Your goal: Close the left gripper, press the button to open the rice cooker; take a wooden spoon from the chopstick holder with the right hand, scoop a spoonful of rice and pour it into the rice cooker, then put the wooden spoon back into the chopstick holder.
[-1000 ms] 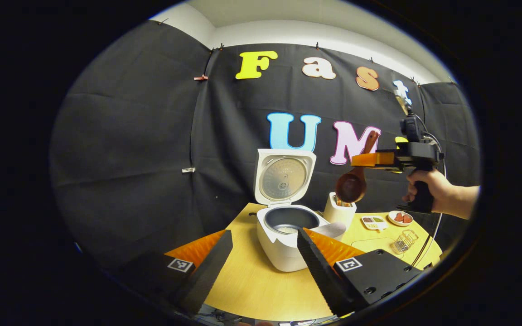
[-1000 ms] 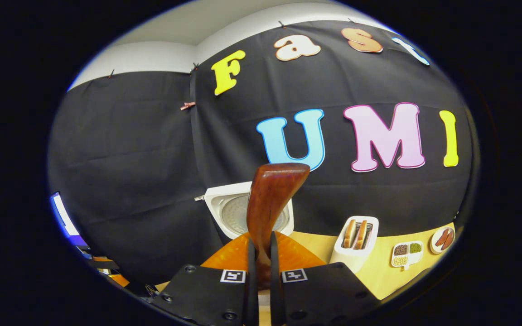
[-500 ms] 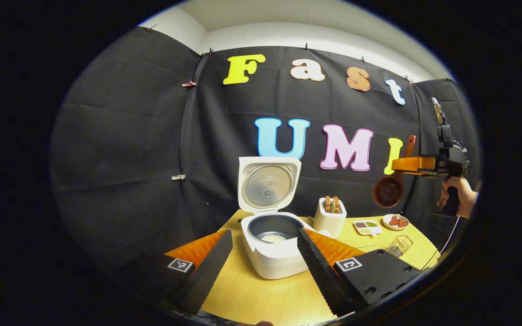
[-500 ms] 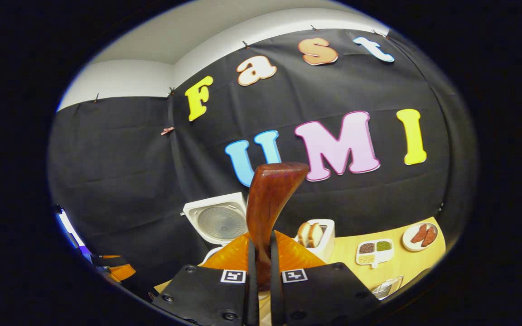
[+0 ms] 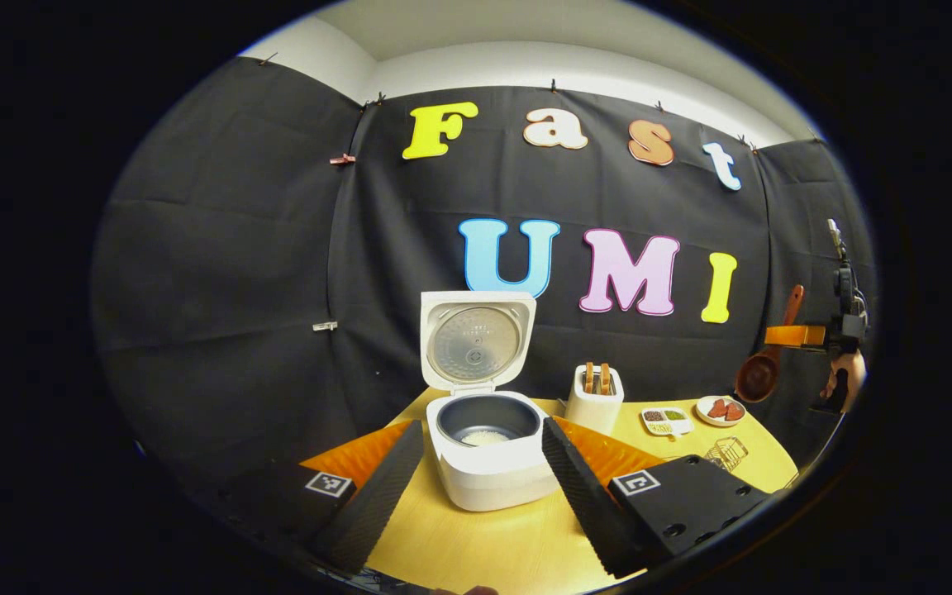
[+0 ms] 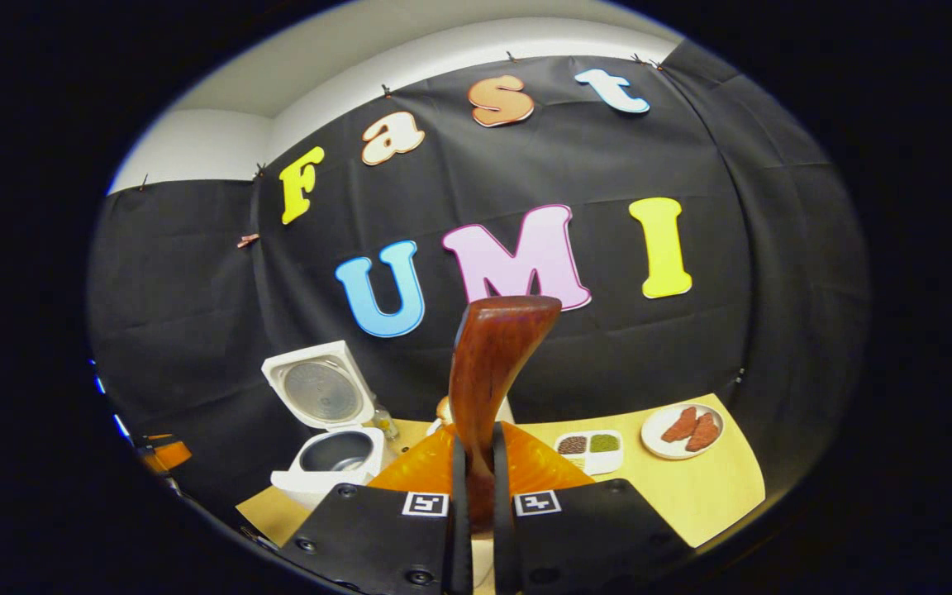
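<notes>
Both views face wall from above table (image 5: 509,545); share rice cooker (image 5: 488,463).

**Layout on the round pale wooden desk**

On the desk (image 5: 517,545): white open-lidded rice cooker (image 5: 488,463) at left; right of it, white chopstick holder (image 5: 594,402), then white divided dish of grains (image 5: 663,420), then white plate of reddish food (image 5: 720,409). Small wire basket (image 5: 724,453) in front of these.

Round light-wood table (image 5: 492,545). Resting on it: white rice cooker (image 5: 488,471), lid up — white chopstick holder (image 5: 593,406) just right of it, then a divided dish (image 5: 664,420), a small plate (image 5: 720,408), and a wire basket (image 5: 724,453) nearer the front edge.
</notes>
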Motion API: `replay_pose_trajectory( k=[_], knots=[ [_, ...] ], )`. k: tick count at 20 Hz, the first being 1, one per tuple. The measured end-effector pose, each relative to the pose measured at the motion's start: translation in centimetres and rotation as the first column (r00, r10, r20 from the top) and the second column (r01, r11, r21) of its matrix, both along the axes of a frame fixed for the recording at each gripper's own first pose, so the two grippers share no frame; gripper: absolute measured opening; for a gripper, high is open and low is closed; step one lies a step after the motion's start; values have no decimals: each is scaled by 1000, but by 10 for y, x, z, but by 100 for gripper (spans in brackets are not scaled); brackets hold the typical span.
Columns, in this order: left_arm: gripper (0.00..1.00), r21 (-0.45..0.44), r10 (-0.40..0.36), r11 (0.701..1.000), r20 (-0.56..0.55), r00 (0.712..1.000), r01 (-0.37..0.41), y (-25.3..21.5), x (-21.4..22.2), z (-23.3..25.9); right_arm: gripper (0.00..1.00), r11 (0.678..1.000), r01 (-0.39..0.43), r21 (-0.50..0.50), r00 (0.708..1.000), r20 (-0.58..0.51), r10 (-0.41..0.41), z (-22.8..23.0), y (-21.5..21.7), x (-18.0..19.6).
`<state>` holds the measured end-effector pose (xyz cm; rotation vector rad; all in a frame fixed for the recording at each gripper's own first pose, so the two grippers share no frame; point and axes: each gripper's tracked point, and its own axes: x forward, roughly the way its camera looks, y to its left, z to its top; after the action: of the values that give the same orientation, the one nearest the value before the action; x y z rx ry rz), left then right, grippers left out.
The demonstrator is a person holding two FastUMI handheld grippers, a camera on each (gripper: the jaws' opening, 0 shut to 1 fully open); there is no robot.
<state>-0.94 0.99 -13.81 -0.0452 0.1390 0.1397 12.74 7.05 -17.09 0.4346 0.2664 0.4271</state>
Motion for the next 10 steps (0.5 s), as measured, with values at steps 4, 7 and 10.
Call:
replay_pose_trajectory(
  k=[4,7,10],
  knots=[
    [99,-4,9,1000,-5,1000,-9,-17,2,4,14,998,48,-37,997,-51,-50,-43,-38,8],
    [99,-9,26,1000,-11,1000,-26,-29,0,5,14,994,82,-77,990,-108,-90,-91,-60,15],
    [99,8,46,999,-21,999,-46,-40,-5,5,14,990,87,-109,976,-190,-107,-145,-70,22]
  ],
)
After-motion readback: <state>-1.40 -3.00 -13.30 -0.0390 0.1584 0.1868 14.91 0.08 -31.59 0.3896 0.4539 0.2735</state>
